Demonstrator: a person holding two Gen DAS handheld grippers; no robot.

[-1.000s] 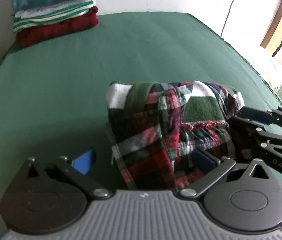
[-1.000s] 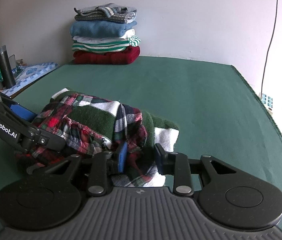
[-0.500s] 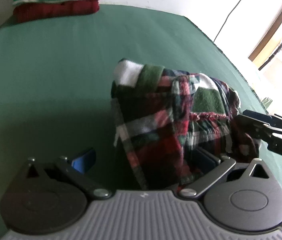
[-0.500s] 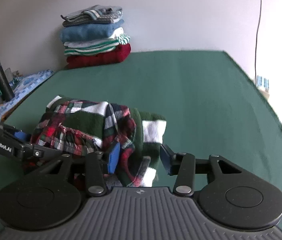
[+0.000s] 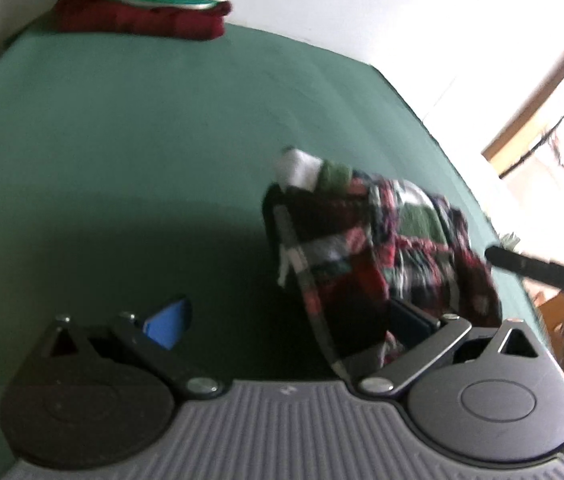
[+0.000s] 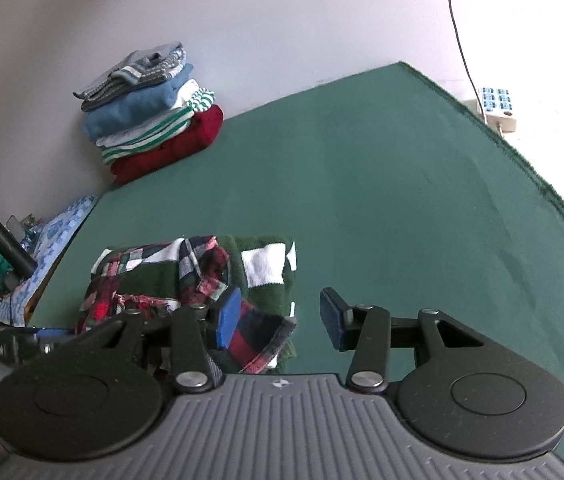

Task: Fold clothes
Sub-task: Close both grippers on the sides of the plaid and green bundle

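1. I see the plaid garment (image 6: 185,284), folded into a compact bundle with green and white panels, lying on the green surface (image 6: 382,200) near its front edge.
2. My right gripper (image 6: 277,318) sits just beside the bundle with its fingers (image 6: 229,318) wide apart; the left blue pad lies over the cloth's near corner, the right pad over bare green.
3. My left gripper (image 5: 286,320) also has its fingers spread wide. The right one is against the garment's edge, but the blur hides whether it touches.
4. A stack of folded clothes (image 6: 149,112) stands at the far corner against the wall, well apart from the bundle.
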